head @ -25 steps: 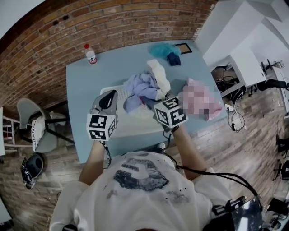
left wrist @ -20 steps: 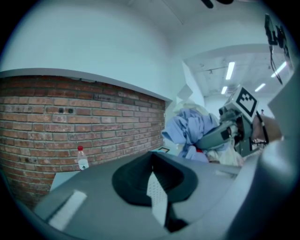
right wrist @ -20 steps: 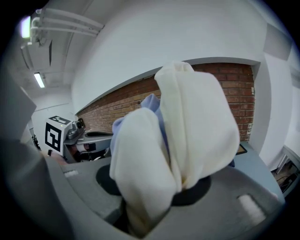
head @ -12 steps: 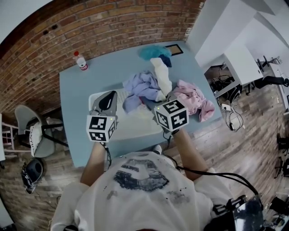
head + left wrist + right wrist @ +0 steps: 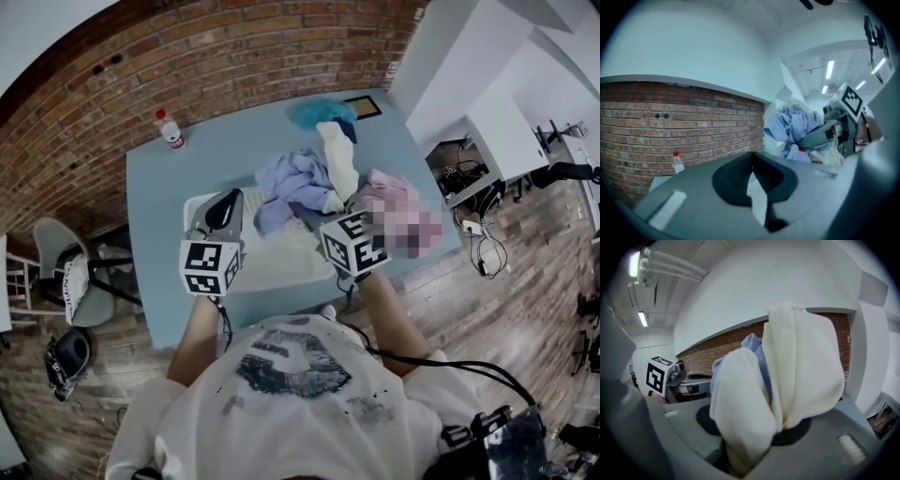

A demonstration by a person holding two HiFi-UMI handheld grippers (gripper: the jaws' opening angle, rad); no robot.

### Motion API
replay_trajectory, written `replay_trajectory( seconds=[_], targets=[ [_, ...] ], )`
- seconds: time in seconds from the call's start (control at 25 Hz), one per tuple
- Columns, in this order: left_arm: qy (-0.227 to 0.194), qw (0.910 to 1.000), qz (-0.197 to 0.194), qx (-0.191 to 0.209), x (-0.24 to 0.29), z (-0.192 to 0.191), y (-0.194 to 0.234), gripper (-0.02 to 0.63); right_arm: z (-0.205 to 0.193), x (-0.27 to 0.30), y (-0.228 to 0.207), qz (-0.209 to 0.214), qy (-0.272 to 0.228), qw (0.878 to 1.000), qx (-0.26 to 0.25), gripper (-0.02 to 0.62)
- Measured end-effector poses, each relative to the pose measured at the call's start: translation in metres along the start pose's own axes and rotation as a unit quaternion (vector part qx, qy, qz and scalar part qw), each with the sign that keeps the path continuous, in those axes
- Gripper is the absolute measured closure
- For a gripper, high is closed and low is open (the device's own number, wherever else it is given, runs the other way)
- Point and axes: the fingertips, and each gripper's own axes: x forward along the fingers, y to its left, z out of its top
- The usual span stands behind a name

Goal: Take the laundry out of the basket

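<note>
Laundry: lavender and cream bundle hangs over the white basket at frame centre. It is pinched in the right gripper, whose jaws are partly closed on the cream cloth. Left gripper has its jaws together, with nothing in them. Already out on the blue table: pink garment at right, teal garment at upper centre. Basket floor looks nearly bare. Judged close to finished, with this bundle left to set down.
</note>
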Motion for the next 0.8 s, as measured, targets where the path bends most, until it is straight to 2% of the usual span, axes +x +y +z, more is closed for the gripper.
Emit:
replay_trajectory(
  seconds=[0.8],
  targets=[
    [-0.005,0.9999,-0.007,0.008,0.011,0.006,0.003,0.615,0.008,0.005,-0.005,-0.003,-0.006,1.000,-0.003,0.393]
  ],
)
